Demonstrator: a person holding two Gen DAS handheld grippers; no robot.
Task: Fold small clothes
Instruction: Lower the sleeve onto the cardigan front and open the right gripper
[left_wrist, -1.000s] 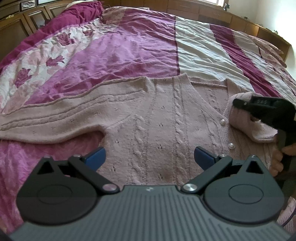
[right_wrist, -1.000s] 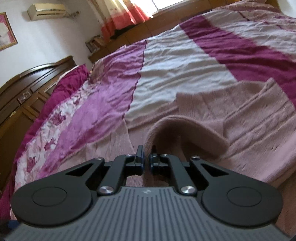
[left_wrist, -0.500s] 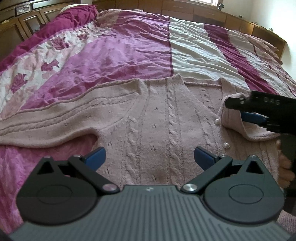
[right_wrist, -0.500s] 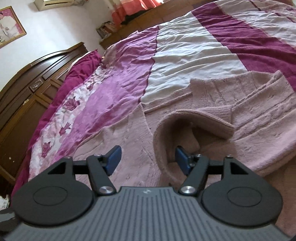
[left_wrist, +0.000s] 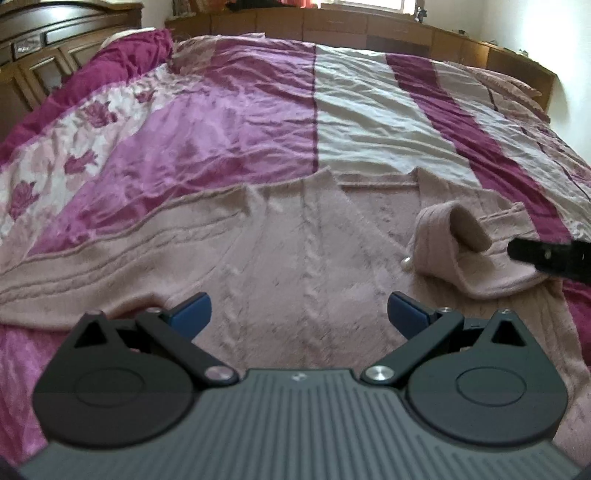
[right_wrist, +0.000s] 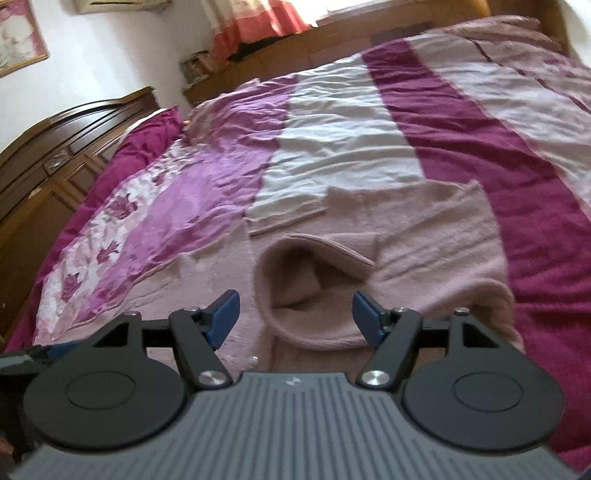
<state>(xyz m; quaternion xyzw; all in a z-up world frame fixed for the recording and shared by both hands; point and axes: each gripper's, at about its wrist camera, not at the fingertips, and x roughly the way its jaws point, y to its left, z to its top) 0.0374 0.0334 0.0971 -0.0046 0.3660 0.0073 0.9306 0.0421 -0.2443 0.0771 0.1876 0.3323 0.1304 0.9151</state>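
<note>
Barely begun, by the look of it: pink cable-knit cardigan (left_wrist: 295, 258) spread front-up on the striped bedspread (left_wrist: 369, 110), right sleeve (left_wrist: 454, 247) flopped loosely back over the chest with its cuff gaping, left sleeve (left_wrist: 110, 254) stretched out flat and unfolded, body not yet doubled over. Left tongs (left_wrist: 297, 314) wide apart and empty above the hem; right tongs (right_wrist: 293, 314) likewise apart, holding nothing, just short of the cuff opening (right_wrist: 295, 280). From the left wrist view, the outstretched sleeve and a pearl button (left_wrist: 406, 263); from the right, the cuff's hollow and the sleeve's fold at the shoulder side.
</note>
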